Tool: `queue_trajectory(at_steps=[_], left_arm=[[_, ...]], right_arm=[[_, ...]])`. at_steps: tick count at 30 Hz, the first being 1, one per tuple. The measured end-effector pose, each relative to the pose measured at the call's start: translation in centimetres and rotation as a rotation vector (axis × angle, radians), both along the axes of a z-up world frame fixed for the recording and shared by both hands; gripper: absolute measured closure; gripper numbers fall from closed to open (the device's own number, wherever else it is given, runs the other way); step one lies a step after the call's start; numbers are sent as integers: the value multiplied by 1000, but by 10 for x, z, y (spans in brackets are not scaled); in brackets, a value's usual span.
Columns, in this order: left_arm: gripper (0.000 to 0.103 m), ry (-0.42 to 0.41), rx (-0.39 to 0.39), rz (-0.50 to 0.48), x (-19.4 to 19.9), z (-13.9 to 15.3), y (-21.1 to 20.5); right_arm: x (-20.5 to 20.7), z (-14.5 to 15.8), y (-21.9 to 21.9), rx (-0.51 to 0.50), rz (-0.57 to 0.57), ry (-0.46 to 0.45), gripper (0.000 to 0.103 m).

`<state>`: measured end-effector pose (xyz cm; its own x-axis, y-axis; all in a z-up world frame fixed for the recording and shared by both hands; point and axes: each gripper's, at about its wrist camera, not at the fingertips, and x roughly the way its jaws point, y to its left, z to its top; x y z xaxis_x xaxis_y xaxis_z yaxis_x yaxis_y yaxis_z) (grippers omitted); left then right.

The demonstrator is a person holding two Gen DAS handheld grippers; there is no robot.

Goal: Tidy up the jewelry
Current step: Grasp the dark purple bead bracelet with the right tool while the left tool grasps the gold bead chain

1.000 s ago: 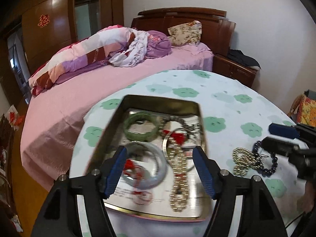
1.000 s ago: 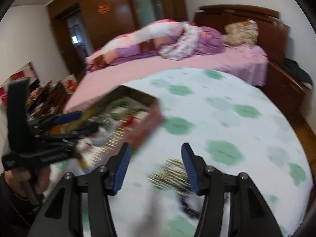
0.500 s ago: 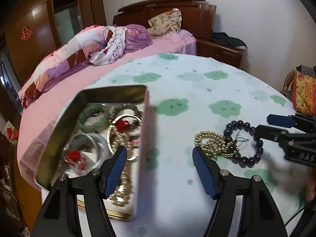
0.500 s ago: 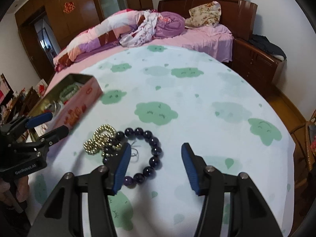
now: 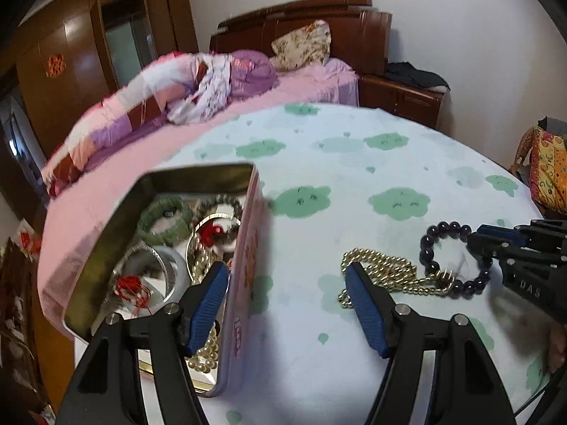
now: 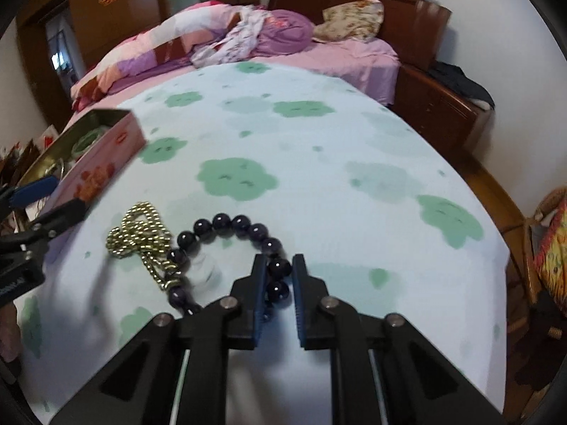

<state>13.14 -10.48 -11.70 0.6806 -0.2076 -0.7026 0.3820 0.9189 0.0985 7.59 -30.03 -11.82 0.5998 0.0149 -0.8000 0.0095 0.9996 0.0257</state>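
Note:
A dark purple bead bracelet (image 6: 230, 226) lies on the round table next to a tangled gold bead chain (image 6: 141, 233); both also show in the left wrist view, the bracelet (image 5: 446, 230) right of the chain (image 5: 389, 272). My right gripper (image 6: 278, 272) is shut on the bracelet's near side, with beads between its fingers. My left gripper (image 5: 285, 294) is open and empty, straddling the right wall of the open pink tin (image 5: 244, 283). The tin holds a green bangle (image 5: 163, 217), a grey bangle (image 5: 173, 272), pearl strands and red tassels.
The table has a white cloth with green cloud prints (image 6: 319, 163). Behind it stands a bed with pink sheets (image 5: 248, 106) and a wooden headboard. A wardrobe is at back left, a nightstand (image 6: 443, 106) at right, and a colourful bag (image 5: 549, 170) at far right.
My right gripper has come down over the purple bracelet and shut on its near beads. My left gripper has swung right from above the tin and still stands open.

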Motion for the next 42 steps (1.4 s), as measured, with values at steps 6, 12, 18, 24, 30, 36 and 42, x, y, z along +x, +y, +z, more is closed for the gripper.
queue_trajectory(at_steps=[6, 12, 18, 24, 30, 36, 42], left_arm=[[34, 88, -19, -96, -1, -15, -26], [34, 148, -22, -130, 4, -30, -45], [72, 227, -136, -165, 16, -33, -45], [99, 212, -183, -182, 11, -13, -31], [99, 94, -214, -177, -1, 26, -10], [99, 52, -239, -181, -3, 44, 2], [99, 10, -276, -184, -4, 67, 9]], right_arm=[[-4, -1, -10, 27, -20, -1, 87], [-7, -2, -10, 46, -11, -11, 87], [-8, -2, -4, 64, 19, -21, 87], [-16, 18, 3, 88, 50, -90, 87], [-19, 45, 13, 85, 73, -144, 87], [-21, 67, 25, 60, 95, -188, 87], [-21, 82, 27, 47, 98, -221, 87]])
